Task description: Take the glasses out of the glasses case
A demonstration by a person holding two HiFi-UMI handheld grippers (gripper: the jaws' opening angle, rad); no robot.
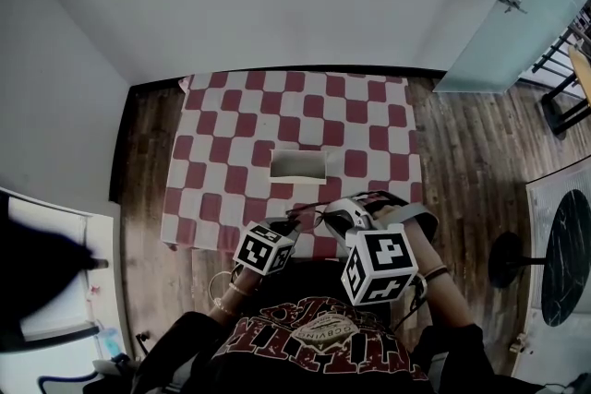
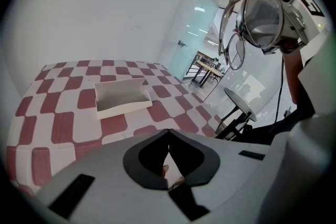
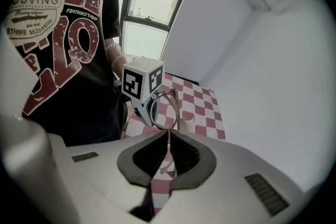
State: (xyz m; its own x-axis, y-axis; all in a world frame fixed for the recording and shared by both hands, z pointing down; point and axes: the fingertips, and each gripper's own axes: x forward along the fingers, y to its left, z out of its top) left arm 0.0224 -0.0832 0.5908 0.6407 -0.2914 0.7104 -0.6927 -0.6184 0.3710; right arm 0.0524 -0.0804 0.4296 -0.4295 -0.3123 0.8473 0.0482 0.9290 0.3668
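Note:
The white glasses case (image 1: pixel 297 164) lies open on the red-and-white checked table (image 1: pixel 212 152); its inside looks empty in the left gripper view, where the case (image 2: pixel 122 95) sits ahead of my jaws. The thin-framed glasses (image 1: pixel 312 213) hang in the air over the table's front edge. My right gripper (image 3: pixel 168 134) is shut on one temple arm, and the glasses (image 3: pixel 169 105) stick out ahead of it. My left gripper (image 2: pixel 168 134) is shut with nothing between its jaws; the glasses (image 2: pixel 236 50) hang up to its right, clear of it. In the head view the left gripper (image 1: pixel 295 228) and right gripper (image 1: pixel 340 219) sit close together.
The table stands against a white wall on a wooden floor (image 1: pixel 462 161). A frosted glass door (image 1: pixel 517 5) is at the back right. A round black side table (image 1: pixel 565 258) and a round stool (image 1: pixel 506 259) stand to the right. The person's torso fills the near edge.

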